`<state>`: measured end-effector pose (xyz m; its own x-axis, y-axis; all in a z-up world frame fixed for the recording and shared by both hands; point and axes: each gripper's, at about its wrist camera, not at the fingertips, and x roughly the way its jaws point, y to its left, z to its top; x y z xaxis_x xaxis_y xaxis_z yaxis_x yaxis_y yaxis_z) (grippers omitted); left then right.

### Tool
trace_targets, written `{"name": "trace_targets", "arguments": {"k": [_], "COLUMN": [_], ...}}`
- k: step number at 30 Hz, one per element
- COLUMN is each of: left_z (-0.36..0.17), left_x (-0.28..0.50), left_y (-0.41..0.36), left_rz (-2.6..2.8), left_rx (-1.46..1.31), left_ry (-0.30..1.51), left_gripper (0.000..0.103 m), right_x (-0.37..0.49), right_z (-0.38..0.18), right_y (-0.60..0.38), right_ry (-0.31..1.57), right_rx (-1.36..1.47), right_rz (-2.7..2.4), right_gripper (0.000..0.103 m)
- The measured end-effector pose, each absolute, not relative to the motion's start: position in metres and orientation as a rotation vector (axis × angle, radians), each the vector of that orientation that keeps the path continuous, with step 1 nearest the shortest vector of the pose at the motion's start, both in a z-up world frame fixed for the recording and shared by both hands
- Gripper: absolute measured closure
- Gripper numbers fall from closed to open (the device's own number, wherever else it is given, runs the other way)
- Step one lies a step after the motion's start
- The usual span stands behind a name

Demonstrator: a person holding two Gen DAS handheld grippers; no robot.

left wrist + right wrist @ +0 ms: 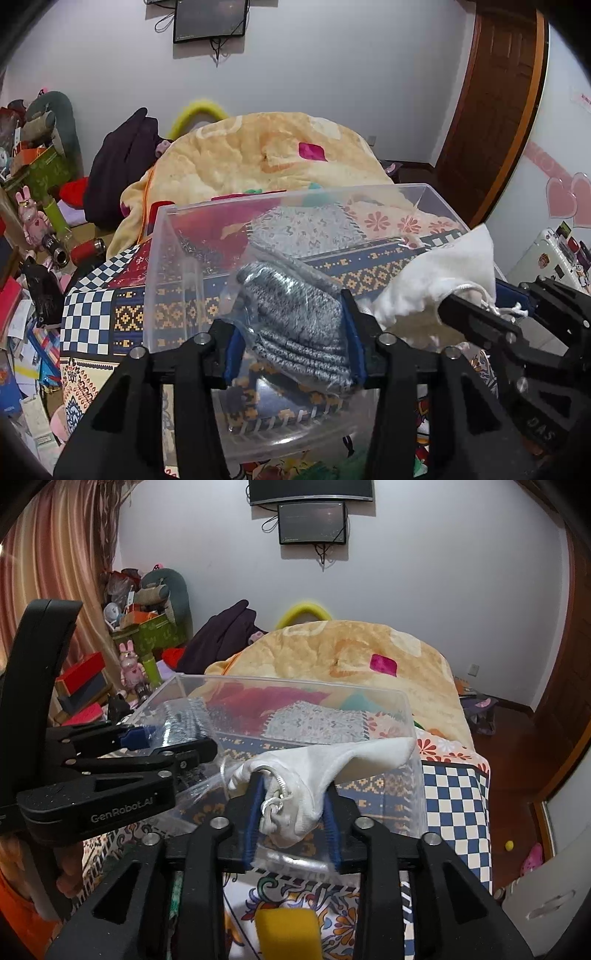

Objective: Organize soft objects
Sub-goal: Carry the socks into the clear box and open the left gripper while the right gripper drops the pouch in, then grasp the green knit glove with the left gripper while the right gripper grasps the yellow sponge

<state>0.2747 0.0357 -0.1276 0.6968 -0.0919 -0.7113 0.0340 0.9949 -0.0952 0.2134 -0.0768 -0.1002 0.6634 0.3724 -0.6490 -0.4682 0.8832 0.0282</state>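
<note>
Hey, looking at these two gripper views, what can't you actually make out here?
- Bin floor: left view, hidden by the sock bag in the left gripper.
- Pouch contents: right view, cloth is opaque; right gripper covers its lower part.
- Yellow block: right view, cut off by the bottom edge.
- Wall screen text: too small.

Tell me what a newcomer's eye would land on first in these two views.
The left tongs grip a bagged grey knit bundle above the clear plastic bin on the patterned bed. Beside them, the right tongs pinch a white drawstring pouch at the bin's near edge.
</note>
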Motion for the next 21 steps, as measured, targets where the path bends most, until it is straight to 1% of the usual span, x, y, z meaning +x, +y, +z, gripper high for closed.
{"name": "trace_targets", "arguments": {"k": [1, 2, 4, 6, 8, 12, 17, 21], "left_z": [-0.127, -0.125, -0.12, -0.114, -0.107, -0.091, -0.079, -0.08], "left_x": [0.273, 0.271, 0.266, 0.26, 0.252, 0.232, 0.203, 0.184], "left_y": [0.035, 0.034, 0.033, 0.032, 0.032, 0.031, 0.03, 0.026], "left_rz": [-0.072, -0.072, -0.072, -0.078, -0.084, -0.085, -0.112, -0.131], "left_rx": [-0.072, -0.067, -0.057, -0.054, -0.059, -0.059, -0.081, -0.099], "left_ry": [0.795, 0.788, 0.768, 0.752, 0.733, 0.675, 0.627, 0.617], "left_gripper": [0.045, 0.043, 0.041, 0.04, 0.039, 0.031, 0.031, 0.031], "right_x": [0.211, 0.21, 0.206, 0.201, 0.196, 0.184, 0.166, 0.156], "right_z": [-0.099, -0.097, -0.093, -0.088, -0.081, -0.07, -0.066, -0.073], "right_y": [-0.077, -0.077, -0.08, -0.083, -0.088, -0.098, -0.112, -0.119], "right_ry": [0.695, 0.689, 0.669, 0.65, 0.631, 0.592, 0.559, 0.567], "right_rx": [-0.15, -0.151, -0.148, -0.142, -0.131, -0.115, -0.1, -0.093], "right_rz": [0.477, 0.476, 0.472, 0.47, 0.469, 0.467, 0.46, 0.456], "right_gripper": [0.065, 0.062, 0.053, 0.049, 0.047, 0.042, 0.04, 0.039]}}
